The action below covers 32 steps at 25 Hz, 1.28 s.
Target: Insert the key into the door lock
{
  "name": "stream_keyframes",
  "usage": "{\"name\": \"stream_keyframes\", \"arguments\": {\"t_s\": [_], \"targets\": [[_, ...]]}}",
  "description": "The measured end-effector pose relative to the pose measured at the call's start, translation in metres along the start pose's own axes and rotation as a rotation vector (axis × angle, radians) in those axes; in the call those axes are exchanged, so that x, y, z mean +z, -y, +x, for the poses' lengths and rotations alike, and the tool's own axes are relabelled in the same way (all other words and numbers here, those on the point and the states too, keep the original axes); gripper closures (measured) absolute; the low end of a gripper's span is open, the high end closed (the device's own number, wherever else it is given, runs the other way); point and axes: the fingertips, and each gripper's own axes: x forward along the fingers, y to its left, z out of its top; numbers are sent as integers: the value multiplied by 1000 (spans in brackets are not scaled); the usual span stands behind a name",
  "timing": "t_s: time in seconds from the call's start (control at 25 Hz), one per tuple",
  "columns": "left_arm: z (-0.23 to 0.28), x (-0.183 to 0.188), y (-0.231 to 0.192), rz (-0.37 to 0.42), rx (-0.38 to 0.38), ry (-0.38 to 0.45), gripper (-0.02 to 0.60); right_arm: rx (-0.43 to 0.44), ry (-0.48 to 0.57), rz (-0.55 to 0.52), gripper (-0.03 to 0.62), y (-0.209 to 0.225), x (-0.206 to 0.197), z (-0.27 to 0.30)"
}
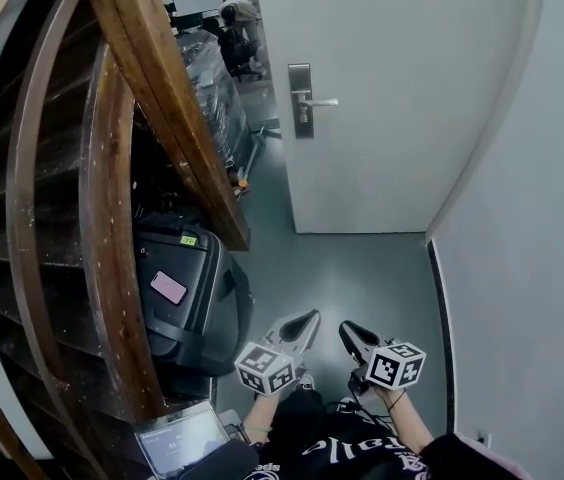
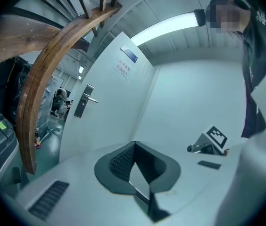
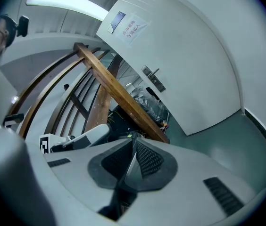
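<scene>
Left gripper [image 2: 134, 145] first: its dark ribbed pads are pressed together at the tip, and I can't make out anything pinched between them. Right gripper [image 3: 134, 143], same story, jaws closed tip to tip. The key can't be made out in either gripper view.

Over to the head view. Both grippers sit side by side at the bottom centre of the frame, close but apart. Their marker cubes are toward the person and their noses point up the picture across a grey-green floor [image 1: 362, 268].

Ahead of them, top centre, stands the flat white door [image 1: 392, 138]. Near its left edge is the silver metal lock plate with a lever handle [image 1: 301, 100], well apart from both grippers. A printed paper notice [image 2: 123, 69] is stuck high on the door.

Left of frame, a curved brown wooden stair rail [image 1: 162, 98] sweeps down. Below it is a black hard case bearing a pink label [image 1: 187, 293], with an open laptop [image 1: 177, 438] in the lower left corner. A plain white wall [image 1: 532, 228] fills the right.
</scene>
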Motion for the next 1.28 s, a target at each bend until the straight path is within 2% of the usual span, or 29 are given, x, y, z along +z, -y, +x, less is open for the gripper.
{"name": "stream_keyframes", "arguments": {"t_s": [0.28, 0.44, 0.68, 1.0, 1.28], "targets": [[-12, -22, 63, 31, 77, 24, 577, 70, -46, -31, 559, -6, -20, -53], [-20, -38, 89, 21, 119, 31, 577, 94, -65, -47, 559, -5, -35, -81], [-31, -61, 123, 18, 144, 9, 577, 116, -99, -49, 559, -1, -58, -113], [-43, -62, 145, 51, 155, 36, 577, 137, -53, -85, 559, -11, -53, -133], [-44, -61, 154, 91, 170, 27, 577, 157, -44, -114, 559, -19, -54, -144]]}}
